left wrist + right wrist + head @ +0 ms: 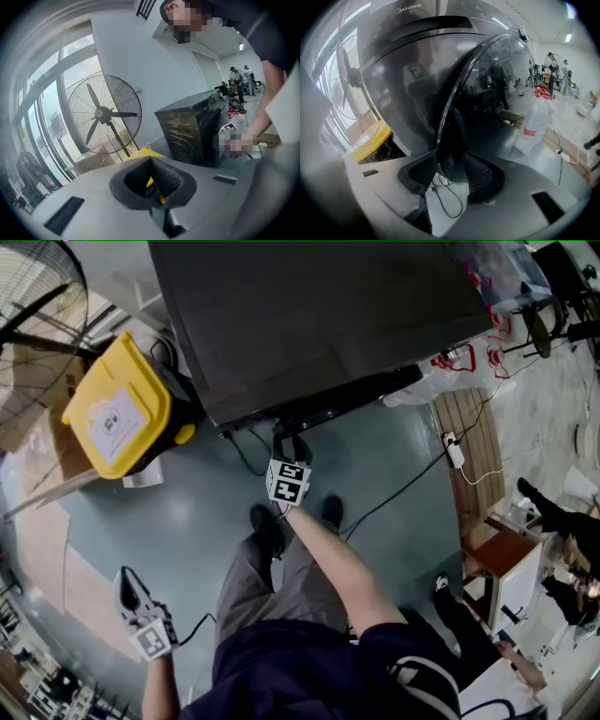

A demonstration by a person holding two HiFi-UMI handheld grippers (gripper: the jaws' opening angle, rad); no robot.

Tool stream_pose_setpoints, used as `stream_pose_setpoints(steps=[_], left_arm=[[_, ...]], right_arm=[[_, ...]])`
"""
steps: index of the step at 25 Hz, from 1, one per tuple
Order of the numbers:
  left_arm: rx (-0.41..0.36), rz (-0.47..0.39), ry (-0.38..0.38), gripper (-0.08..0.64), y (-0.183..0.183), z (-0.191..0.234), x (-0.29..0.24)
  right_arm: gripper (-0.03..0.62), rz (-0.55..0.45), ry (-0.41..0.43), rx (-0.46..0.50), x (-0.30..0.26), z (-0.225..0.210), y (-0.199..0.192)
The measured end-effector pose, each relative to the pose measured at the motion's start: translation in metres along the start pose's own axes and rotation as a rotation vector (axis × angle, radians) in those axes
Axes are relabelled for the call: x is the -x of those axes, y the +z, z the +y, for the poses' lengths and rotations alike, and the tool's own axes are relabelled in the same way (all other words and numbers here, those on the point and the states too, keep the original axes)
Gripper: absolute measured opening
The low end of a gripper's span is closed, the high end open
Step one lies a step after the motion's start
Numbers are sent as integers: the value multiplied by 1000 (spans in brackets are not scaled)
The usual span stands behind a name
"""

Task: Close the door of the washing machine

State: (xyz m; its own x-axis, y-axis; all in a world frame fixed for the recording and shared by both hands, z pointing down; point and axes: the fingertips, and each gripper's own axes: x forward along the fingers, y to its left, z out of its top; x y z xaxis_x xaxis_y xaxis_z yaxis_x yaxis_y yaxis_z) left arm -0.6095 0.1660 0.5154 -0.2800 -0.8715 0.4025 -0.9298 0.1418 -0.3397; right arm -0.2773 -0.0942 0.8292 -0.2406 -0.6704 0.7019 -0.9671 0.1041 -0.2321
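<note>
The black washing machine (319, 315) fills the top of the head view. Its round door (347, 397) stands open, swung out from the front toward the right. My right gripper (289, 448) is at the door's near edge. In the right gripper view the dark glass door (487, 93) runs between the two pads, and the right gripper (450, 171) is shut on its rim. My left gripper (129, 589) hangs low at the lower left, far from the machine. In its own view the left gripper (152, 180) has its pads together with nothing held, and the washing machine (192, 126) stands further off.
A yellow-lidded bin (122, 409) sits left of the machine and a large floor fan (37, 296) stands behind it. Cables (403, 488) and a power strip (455, 454) lie on the floor at the right by a wooden pallet (464, 418). Other people stand at the far right.
</note>
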Motion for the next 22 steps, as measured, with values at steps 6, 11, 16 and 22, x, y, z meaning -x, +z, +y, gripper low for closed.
stream_pose_setpoints(steps=[6, 11, 16, 22], left_arm=[[-15, 13, 2, 20, -5, 2, 5], [-21, 10, -7, 20, -7, -1, 6], [-23, 9, -21, 20, -11, -8, 4], [-16, 24, -27, 20, -13, -13, 2]], right_arm=[[194, -11, 29, 18, 2, 0, -2], [184, -27, 183, 146, 6, 3, -6], [78, -27, 294, 347, 9, -2, -6], [32, -21, 307, 422, 11, -2, -7]])
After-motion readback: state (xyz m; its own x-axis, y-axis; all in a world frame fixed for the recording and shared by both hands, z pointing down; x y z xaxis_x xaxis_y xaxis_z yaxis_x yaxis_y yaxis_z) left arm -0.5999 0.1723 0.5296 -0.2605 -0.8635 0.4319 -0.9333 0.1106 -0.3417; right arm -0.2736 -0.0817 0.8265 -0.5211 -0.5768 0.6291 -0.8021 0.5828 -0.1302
